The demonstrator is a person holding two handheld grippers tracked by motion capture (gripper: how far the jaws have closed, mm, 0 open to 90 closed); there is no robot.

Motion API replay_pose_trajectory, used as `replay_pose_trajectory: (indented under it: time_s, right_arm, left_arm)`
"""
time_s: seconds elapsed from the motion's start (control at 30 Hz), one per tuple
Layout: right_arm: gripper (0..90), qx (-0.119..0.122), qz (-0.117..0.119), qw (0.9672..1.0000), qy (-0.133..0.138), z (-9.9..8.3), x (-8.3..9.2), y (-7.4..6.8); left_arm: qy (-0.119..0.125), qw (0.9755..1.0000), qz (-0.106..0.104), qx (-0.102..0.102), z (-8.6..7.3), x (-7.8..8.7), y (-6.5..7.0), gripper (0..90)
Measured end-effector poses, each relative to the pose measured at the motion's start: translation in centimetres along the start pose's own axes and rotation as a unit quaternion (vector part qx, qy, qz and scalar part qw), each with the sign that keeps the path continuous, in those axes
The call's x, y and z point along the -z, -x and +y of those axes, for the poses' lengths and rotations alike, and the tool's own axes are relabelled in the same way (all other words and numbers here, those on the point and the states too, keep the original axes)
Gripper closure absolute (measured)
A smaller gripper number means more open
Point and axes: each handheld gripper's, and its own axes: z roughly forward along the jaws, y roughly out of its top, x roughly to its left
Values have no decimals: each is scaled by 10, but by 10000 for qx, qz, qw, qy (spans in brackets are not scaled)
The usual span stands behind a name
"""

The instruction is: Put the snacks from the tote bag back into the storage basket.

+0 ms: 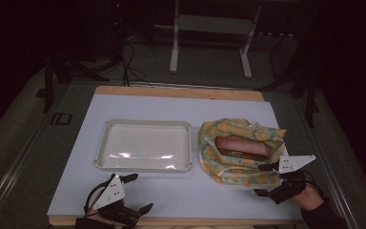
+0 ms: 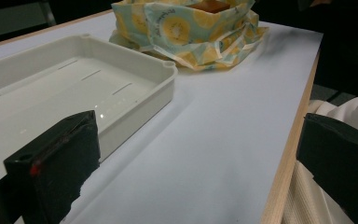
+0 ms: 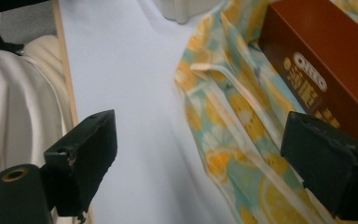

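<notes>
A brown Oreo box (image 1: 241,146) (image 3: 324,70) lies inside a lemon-print bag (image 1: 238,149) (image 2: 186,28) (image 3: 233,121) whose mouth is spread wide on the white mat. To its left sits an empty white tray (image 1: 144,144) (image 2: 70,88). My right gripper (image 1: 266,179) (image 3: 198,158) is open beside the bag's near right edge, one jaw over the fabric, the other over bare mat. My left gripper (image 1: 138,192) (image 2: 191,168) stands open near the front edge, just below the tray's near right corner, holding nothing.
The white mat (image 1: 181,191) covers a wooden table (image 1: 181,91). A metal stand (image 1: 212,28) and cables (image 1: 128,62) lie on the floor beyond. A person's pale clothing (image 3: 14,107) shows past the front table edge.
</notes>
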Motion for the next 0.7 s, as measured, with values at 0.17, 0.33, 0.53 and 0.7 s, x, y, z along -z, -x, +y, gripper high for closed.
replay_pose_trajectory:
  time_s: [0.17,0.33,0.53,0.7]
  right_arm:
    - [107,140,-52,9997,194,12,3,-2]
    - [108,301,-143,9992,238,22,8,-1]
    - [127,416,-283,9981,358,37,18,4]
    - [128,459,-419,9974,370,49,25,12]
  left_arm:
    - [12,10000,-14,5,0,0,0,0]
    - [24,10000,-17,13,0,0,0,0]
    - [25,10000,-16,15,0,0,0,0]
    - [27,10000,-8,18,0,1,0,0]
